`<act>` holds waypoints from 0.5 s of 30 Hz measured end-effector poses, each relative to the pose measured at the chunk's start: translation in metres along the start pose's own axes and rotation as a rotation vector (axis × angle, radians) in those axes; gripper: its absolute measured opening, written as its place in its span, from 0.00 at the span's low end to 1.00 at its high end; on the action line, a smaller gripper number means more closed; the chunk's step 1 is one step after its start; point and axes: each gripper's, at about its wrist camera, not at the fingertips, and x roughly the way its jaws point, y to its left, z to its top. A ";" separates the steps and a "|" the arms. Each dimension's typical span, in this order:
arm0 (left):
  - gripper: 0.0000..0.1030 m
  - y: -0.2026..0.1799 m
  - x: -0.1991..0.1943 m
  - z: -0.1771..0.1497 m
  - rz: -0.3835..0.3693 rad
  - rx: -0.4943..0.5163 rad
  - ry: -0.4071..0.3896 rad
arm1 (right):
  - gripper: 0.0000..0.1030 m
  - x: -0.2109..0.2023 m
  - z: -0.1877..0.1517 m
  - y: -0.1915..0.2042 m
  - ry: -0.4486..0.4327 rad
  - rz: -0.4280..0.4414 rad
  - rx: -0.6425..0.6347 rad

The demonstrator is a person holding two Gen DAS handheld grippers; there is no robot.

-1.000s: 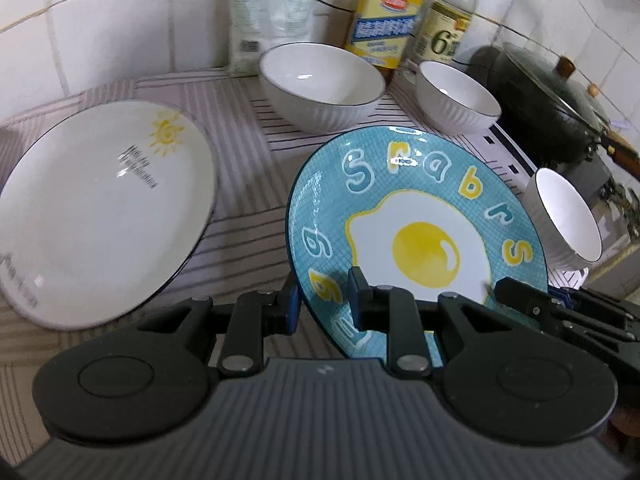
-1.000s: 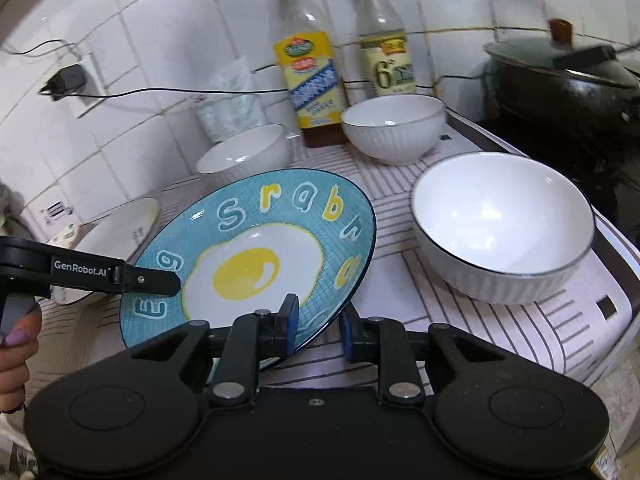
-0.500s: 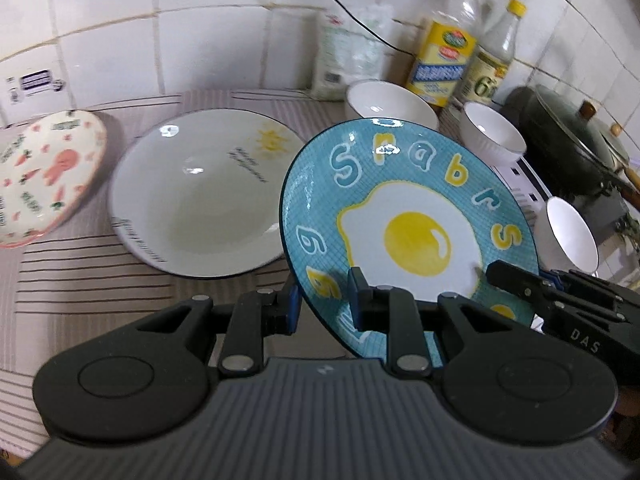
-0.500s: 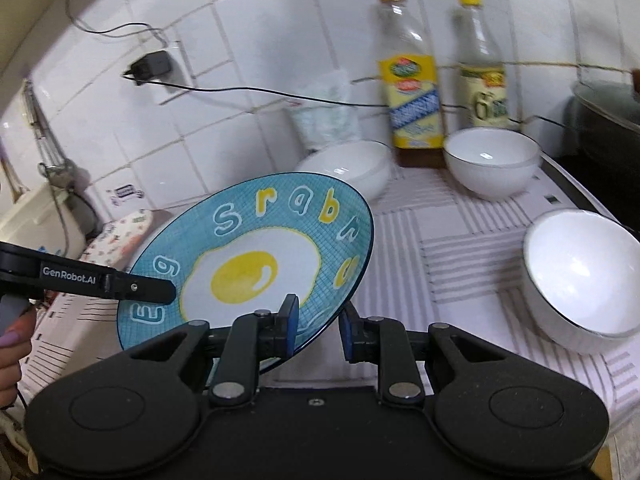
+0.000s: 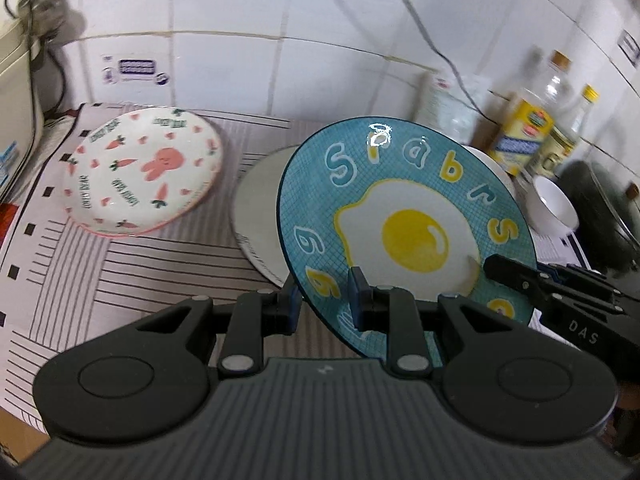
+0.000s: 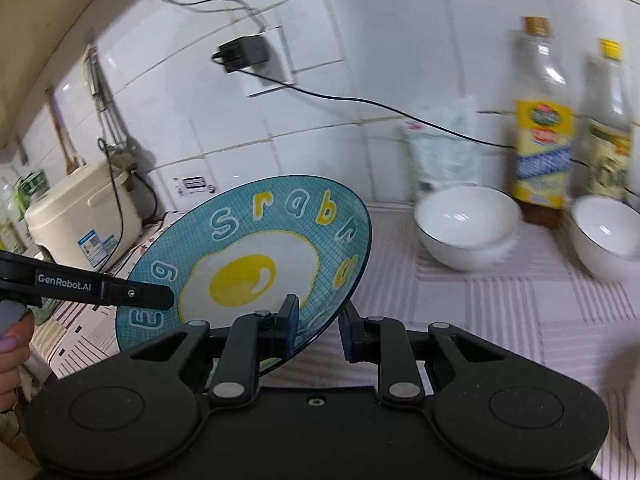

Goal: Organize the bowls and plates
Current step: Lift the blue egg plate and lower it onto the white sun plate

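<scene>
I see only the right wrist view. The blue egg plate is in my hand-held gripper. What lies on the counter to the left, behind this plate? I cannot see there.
Observer: A white plate lies flat just behind the blue egg plate, mostly hidden by it.
Operator: Is there another plate further left?
Observer: Yes, a rabbit and carrot plate lies beside the white one, apart from it.
Operator: Does the left hand-held gripper hold the egg plate firmly?
Observer: The left hand-held gripper is closed on its lower rim, one finger on each face; the right hand-held gripper grips the opposite edge.
</scene>
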 end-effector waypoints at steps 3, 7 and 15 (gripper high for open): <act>0.22 0.011 0.011 0.008 0.026 -0.045 0.045 | 0.25 0.020 0.009 0.004 0.019 0.026 -0.022; 0.22 0.022 0.025 0.010 0.040 -0.077 0.069 | 0.25 0.045 0.014 0.002 0.066 0.057 -0.023; 0.22 0.032 0.057 0.014 0.055 -0.112 0.125 | 0.25 0.083 0.012 -0.004 0.117 0.062 -0.022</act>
